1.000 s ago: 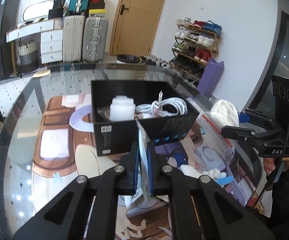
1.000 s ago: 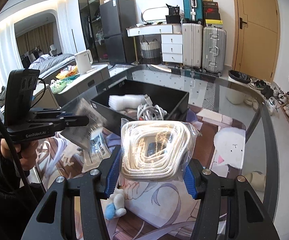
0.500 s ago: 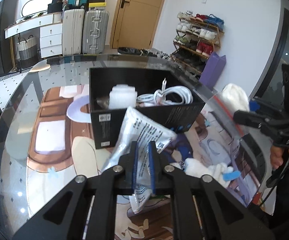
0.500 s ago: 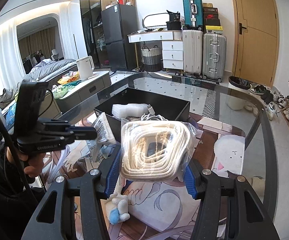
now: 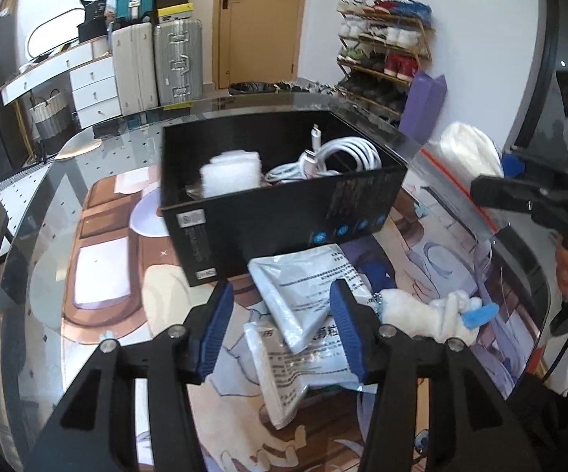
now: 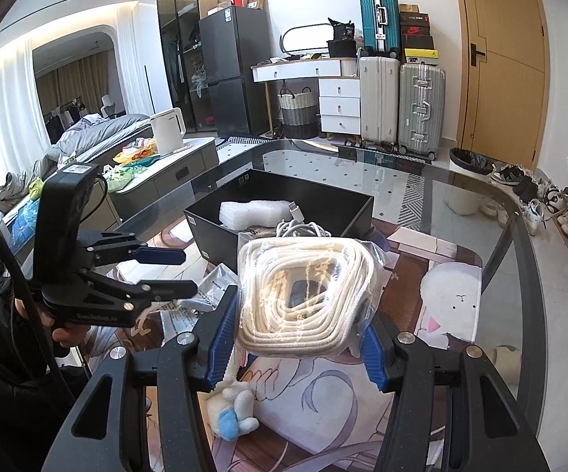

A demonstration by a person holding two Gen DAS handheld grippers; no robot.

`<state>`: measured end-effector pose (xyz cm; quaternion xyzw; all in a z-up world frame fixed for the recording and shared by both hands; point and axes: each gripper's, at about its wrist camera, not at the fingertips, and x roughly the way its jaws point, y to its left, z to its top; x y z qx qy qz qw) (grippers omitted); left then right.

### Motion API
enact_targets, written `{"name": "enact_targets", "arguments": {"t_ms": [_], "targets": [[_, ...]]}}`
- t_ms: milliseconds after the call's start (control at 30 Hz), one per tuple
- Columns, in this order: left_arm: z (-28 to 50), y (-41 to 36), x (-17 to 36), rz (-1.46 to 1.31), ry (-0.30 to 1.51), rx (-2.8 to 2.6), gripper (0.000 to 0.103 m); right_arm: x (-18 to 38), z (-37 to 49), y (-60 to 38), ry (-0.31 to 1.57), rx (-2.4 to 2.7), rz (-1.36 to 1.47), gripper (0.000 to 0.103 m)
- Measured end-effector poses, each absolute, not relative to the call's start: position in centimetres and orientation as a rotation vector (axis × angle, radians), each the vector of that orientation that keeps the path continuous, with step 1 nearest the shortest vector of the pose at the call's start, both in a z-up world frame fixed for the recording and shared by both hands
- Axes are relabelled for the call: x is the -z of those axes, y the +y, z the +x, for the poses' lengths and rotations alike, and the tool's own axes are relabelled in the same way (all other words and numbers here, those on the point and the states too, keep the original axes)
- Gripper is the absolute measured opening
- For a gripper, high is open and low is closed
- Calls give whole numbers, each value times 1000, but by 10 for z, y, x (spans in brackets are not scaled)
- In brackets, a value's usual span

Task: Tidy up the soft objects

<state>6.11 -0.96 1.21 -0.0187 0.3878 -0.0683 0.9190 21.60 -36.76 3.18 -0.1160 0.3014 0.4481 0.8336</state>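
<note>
My left gripper [image 5: 282, 306] is open and empty, just above a silver foil pouch [image 5: 303, 287] that lies on a second pouch [image 5: 299, 365] on the table mat. A white plush toy with a blue tip [image 5: 437, 310] lies to their right. My right gripper [image 6: 297, 326] is shut on a clear bag of coiled white rope [image 6: 307, 291], held above the mat. The black box [image 5: 284, 204] behind holds white foam [image 5: 230, 173] and a white cable [image 5: 342, 155]. The left gripper [image 6: 173, 271] also shows in the right wrist view.
The glass table [image 5: 36, 236] has a printed mat [image 5: 103, 271] on it. The right gripper with its bag [image 5: 468, 149] hangs at the right of the box. Suitcases [image 6: 401, 106], drawers and a shoe rack [image 5: 382, 63] stand beyond the table.
My left gripper has opened and let the silver pouch drop onto the other pouch on the mat. The right gripper still holds the rope bag, nearly still.
</note>
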Motion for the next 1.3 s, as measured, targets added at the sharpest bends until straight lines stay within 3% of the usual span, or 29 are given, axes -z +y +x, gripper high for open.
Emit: {"name": "enact_targets", "arguments": {"t_ms": [267,500,567,600,633,1167,1267,1300], "targets": [[62,-15,0,-43,859,161,51,-30,219,-368,648,-950,-247,55],[49,-9,7,-136,914,209,58,-28,221,-366,654,-948,-249,55],[48,-9,6,-143,911,211,68,-28,220,-365,654,-951,-251,55],[47,-10,5,-141,903,208,89,-28,220,-364,653,-952,-254,55],[46,-11,3,-140,888,201,103,-28,219,-364,653,-953,-256,55],[49,-30,15,3,952,124,103,-26,218,-363,654,-953,-264,56],[48,-30,15,24,949,103,95,-27,217,-363,651,-954,-266,56],[47,-31,15,34,943,98,84,-27,217,-363,651,-953,-265,56]]}}
